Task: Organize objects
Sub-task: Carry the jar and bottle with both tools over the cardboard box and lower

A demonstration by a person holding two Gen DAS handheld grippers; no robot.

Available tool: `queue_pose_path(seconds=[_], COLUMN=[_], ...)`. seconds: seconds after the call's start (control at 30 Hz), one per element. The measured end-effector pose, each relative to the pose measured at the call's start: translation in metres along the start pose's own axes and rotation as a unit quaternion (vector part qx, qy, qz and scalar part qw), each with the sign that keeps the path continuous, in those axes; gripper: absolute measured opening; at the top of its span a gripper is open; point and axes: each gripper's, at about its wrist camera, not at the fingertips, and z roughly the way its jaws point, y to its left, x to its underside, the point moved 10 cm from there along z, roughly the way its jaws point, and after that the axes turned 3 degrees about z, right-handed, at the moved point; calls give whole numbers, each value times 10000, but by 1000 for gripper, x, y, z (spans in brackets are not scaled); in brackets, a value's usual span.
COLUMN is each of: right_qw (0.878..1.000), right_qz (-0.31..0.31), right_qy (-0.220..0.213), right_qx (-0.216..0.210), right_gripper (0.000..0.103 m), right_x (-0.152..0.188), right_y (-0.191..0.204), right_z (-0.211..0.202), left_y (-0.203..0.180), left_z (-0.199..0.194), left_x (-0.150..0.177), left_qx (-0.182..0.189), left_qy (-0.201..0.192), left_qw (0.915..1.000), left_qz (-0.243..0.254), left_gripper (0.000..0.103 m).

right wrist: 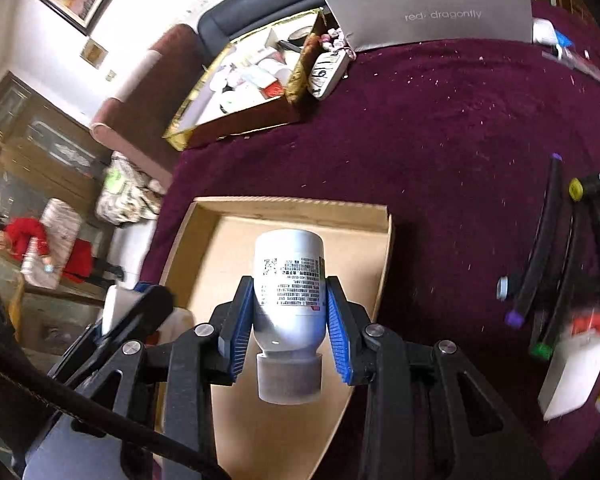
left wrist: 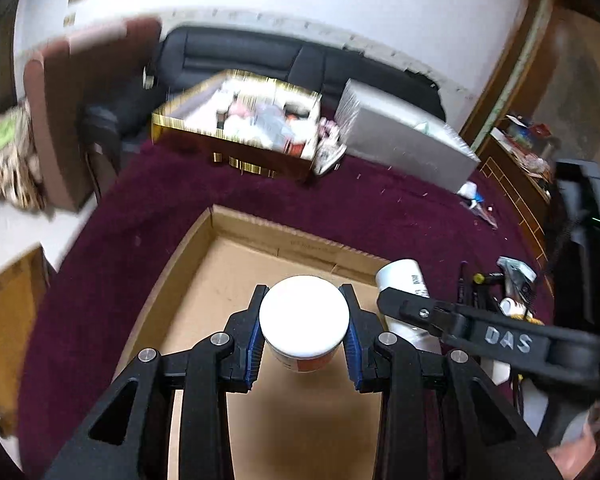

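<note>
Only right view shows markers point(right wrist: 540, 248); left gripper point(left wrist: 304, 312) clamps jar point(left wrist: 304, 320), right gripper point(right wrist: 288, 308) bottle point(right wrist: 288, 280).

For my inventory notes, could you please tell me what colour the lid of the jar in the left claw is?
White; the jar's lid shows best in the left wrist view.

Bright, even room light in both fisheye views, edges bending hard and going black at the corners. Left view smears with motion blur across the shiny gold-trimmed box point(left wrist: 236, 128). A soft shadow pools inside the shallow brown cardboard tray point(left wrist: 236, 264). Right view blurs only at its margins.
</note>
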Motion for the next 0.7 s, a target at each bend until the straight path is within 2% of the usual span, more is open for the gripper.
queue_pose_path(seconds=[0.1, 0.2, 0.5, 0.7], right_qw=[9996, 9989, 9978, 9981], right_qz=[-131, -154, -263, -220], right_qy=[-50, -56, -143, -142], right_qx=[259, 433, 595, 559], right_gripper=[32, 32, 33, 35], right_x=[-4, -7, -14, -19], right_y=[-7, -17, -21, -23], right_z=[10, 17, 22, 23], left_y=[2, 5, 6, 10], left_z=[21, 40, 58, 69], left_x=[6, 11, 7, 10], left_qx=[95, 28, -34, 208], left_qy=[180, 313, 414, 704], left_qw=[9996, 9990, 9985, 9949], left_qz=[-203, -310, -347, -698], left_gripper=[29, 29, 29, 36])
